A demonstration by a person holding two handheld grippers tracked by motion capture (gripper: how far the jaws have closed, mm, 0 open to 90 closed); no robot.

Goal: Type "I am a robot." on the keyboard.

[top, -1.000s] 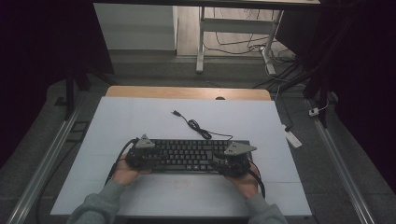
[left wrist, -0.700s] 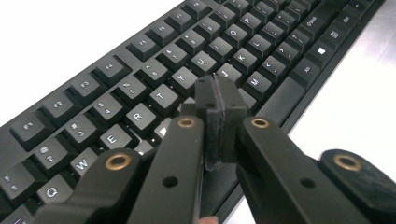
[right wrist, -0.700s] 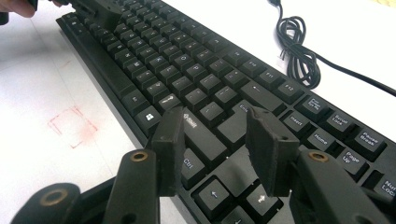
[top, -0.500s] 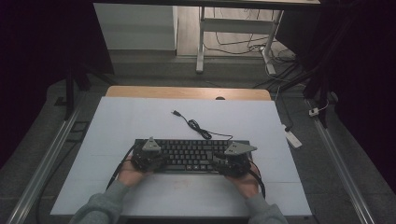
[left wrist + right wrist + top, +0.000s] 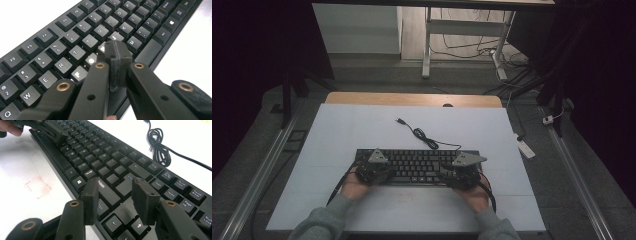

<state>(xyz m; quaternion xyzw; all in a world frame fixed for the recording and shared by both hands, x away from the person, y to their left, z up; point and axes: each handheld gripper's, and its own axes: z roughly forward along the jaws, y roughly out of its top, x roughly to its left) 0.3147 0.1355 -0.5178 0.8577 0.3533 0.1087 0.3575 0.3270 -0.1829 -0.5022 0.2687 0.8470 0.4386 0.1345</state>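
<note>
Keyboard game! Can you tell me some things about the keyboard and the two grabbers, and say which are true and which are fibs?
1. The keyboard is black. True.
2. The left gripper has its jaws wide open. False: they are shut together, with nothing between them, above the letter keys.
3. The right gripper has a gap between its jaws. True.
4. The keyboard's cable is plugged into a computer. False: its plug lies loose on the white table.
5. The right gripper hovers over the F keys. False: it is near the arrow keys.

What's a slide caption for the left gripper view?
Shut left claw poised over the black keyboard, tips above the G and H keys.
</note>
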